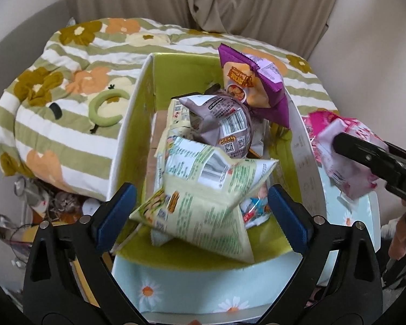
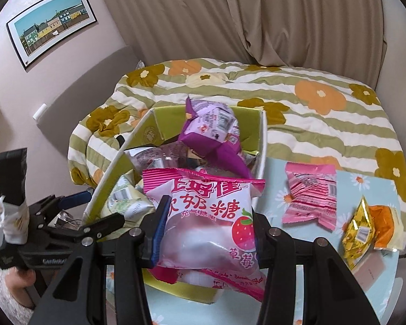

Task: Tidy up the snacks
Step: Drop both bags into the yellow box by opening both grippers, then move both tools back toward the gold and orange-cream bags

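Observation:
A green-lined cardboard box (image 1: 138,103) holds several snack bags: a pale yellow-green bag (image 1: 203,200) in front, a grey-purple bag (image 1: 222,127) behind it, a purple bag (image 1: 254,86) on top at the back. My left gripper (image 1: 201,214) is open, its blue pads either side of the yellow-green bag. My right gripper (image 2: 207,231) is shut on a pink strawberry marshmallow bag (image 2: 208,216), held over the box's (image 2: 262,146) near right corner. In the left wrist view the pink bag (image 1: 341,157) is at the right.
On the daisy-print cloth (image 2: 273,197) right of the box lie a pink wrapped snack (image 2: 310,197) and a yellow and orange packet (image 2: 365,224). A flowered striped quilt (image 2: 297,113) lies behind. Clutter lies on the floor at the left (image 1: 54,203).

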`<state>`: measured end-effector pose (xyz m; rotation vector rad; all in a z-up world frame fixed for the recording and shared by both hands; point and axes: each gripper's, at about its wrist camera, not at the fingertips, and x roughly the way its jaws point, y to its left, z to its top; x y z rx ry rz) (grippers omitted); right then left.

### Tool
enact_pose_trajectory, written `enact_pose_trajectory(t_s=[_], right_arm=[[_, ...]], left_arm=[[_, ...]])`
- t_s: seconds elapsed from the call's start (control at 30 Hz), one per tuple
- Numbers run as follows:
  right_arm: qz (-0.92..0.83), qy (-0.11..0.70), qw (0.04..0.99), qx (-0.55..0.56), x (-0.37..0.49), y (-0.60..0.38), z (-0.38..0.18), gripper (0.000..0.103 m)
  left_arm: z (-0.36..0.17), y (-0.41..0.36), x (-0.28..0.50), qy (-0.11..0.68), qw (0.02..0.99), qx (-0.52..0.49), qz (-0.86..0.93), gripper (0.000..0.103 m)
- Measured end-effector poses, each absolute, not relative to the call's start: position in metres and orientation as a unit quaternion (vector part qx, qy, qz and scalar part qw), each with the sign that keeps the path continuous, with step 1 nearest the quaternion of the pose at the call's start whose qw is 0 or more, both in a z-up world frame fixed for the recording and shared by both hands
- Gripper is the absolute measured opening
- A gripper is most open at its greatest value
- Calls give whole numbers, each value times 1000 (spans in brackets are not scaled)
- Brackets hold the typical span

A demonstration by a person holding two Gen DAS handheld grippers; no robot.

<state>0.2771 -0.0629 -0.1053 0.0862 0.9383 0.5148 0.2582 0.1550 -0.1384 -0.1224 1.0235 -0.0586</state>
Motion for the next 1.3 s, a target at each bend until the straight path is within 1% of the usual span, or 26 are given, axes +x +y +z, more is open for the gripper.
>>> enact_pose_trajectory(t_s=[0.3,0.5,0.53,0.57,0.63,0.67,0.8,0.93,1.3], right_arm=[[253,454,853,46,280,-33,-98,45],[213,499,839,51,288,-26,-129,47],[212,506,834,61,288,-28,-135,55],[212,507,833,68,287,-30,-138,74],[214,495,838,79,281,-33,-138,98],[214,487,843,78,278,-34,-136,101],[207,463,860,51,265,-34,-128,101],[207,454,865,49,256,-40,-121,101],[218,435,872,46,233,-89,-92,101]], left_arm=[[-127,174,237,476,877,-65,-9,97],[-133,181,230,476,877,-72,-5,97],[-135,180,229,476,876,-72,-5,97],[-137,180,228,477,876,-71,-6,97],[-140,180,226,479,875,-70,-10,97],[-142,179,225,480,875,-71,-12,97],[-147,179,225,483,872,-71,-22,97],[-148,173,225,484,872,-65,-26,97],[-118,133,201,456,888,-65,-2,97]])
